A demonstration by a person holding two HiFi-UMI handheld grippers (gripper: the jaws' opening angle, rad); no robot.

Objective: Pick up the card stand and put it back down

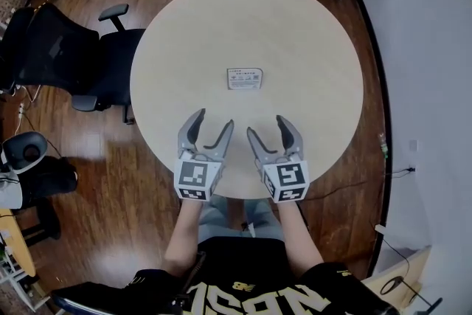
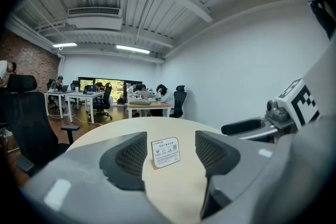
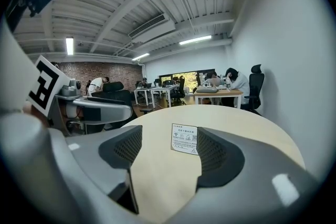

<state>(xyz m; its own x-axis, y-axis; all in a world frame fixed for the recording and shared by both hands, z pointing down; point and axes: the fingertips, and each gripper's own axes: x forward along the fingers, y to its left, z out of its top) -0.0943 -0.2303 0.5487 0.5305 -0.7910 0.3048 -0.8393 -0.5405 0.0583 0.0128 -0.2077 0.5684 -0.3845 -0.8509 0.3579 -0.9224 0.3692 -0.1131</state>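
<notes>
The round table [image 1: 317, 48] is carrying only one thing. Over its near edge, the left tool [image 1: 213, 120] and the right tool [image 1: 266, 125] are hovering side by side, each with its jaws standing apart and gripping nothing. The card stand [image 1: 244, 78] is standing upright near the middle of the table, ahead of both tools and untouched. I judge the task is only starting: reaching, picking up and putting back down are all remaining.
</notes>
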